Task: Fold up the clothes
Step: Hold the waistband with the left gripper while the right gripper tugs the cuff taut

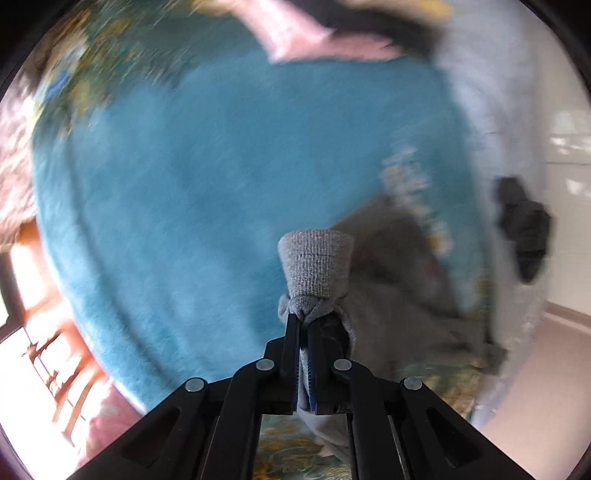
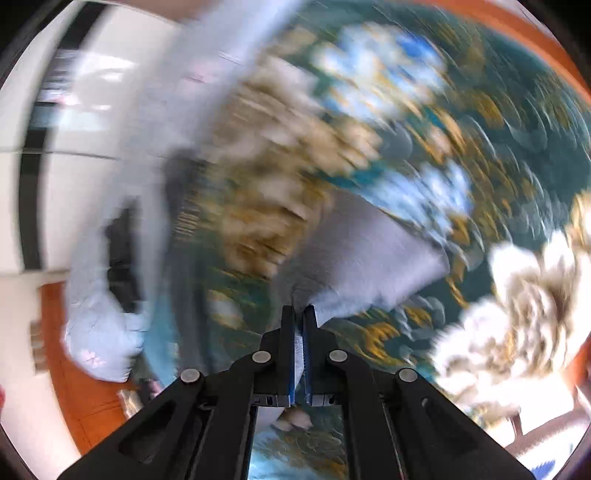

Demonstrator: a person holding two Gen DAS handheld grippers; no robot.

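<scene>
In the left wrist view my left gripper (image 1: 303, 318) is shut on a grey garment; its ribbed cuff (image 1: 317, 263) sticks up past the fingertips and the rest of the grey cloth (image 1: 391, 295) trails to the right over a teal blanket (image 1: 207, 192). In the right wrist view my right gripper (image 2: 303, 311) is shut on a corner of the grey garment (image 2: 369, 254), which spreads up and right above a floral bedspread (image 2: 424, 129). Both views are motion-blurred.
A pink cloth (image 1: 314, 40) and a dark cloth (image 1: 391, 26) lie at the far edge of the blanket. A pale blue cloth (image 1: 480, 92) and a black item (image 1: 524, 229) sit at the right. The pale blue cloth (image 2: 107, 325) hangs by the bed edge over an orange floor (image 2: 85, 398).
</scene>
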